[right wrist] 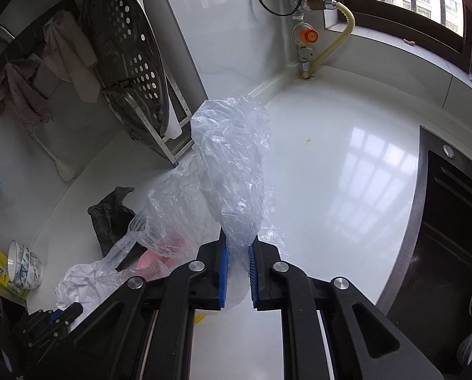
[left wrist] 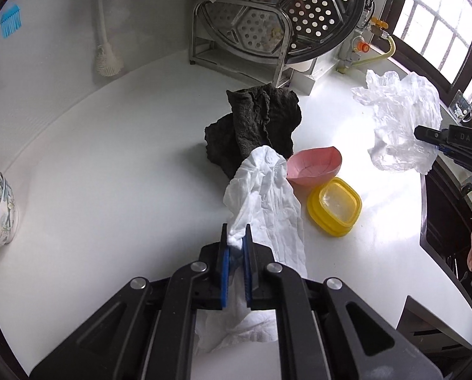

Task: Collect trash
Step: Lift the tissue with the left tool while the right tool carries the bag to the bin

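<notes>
Tissue (left wrist: 264,196) is pinched in my left gripper (left wrist: 236,240) mid-worktop (left wrist: 109,158); my right gripper (right wrist: 238,247) clamps the plastic bag (right wrist: 229,158). I should widen the bag's mouth before feeding the tissue in.

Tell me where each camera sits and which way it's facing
Left wrist: on the left gripper, facing the counter's back wall over its pinched white tissue; the right gripper shows.
Right wrist: on the right gripper, facing the window corner past its clear plastic bag.
Shared: dark cloth, steamer tray.
</notes>
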Motion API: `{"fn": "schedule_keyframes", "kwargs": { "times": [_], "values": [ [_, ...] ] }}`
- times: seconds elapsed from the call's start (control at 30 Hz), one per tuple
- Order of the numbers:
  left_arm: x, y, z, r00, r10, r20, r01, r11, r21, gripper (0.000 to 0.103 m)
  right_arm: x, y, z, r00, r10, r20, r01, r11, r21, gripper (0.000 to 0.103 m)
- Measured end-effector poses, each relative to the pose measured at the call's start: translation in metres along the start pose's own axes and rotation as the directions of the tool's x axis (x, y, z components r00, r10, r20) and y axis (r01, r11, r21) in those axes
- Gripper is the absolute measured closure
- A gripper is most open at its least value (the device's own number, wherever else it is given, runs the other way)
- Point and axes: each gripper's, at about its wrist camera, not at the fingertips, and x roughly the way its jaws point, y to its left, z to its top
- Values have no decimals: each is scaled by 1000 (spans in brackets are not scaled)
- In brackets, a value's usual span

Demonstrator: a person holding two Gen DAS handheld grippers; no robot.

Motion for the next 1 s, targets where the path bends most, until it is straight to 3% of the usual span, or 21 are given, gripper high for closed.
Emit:
{"fn": "schedule_keyframes", "kwargs": {
  "times": [0.4, 0.73, 1.0],
  "values": [
    [-69, -21, -32, 997, -70, 25, 69, 996, 51, 95, -102, -33, -81, 999, -12, 43, 7, 992, 123, 92],
    [-121, -77, -74, 987, -155, 36, 150, 981, 125, 95, -181, -55, -166, 999, -27, 39, 20, 986, 165, 92],
    [-148, -135, -118, 978, -210, -8, 208, 957, 202, 95, -233, -95, -230, 999, -43, 12, 40, 976, 213, 92]
  ]
}}
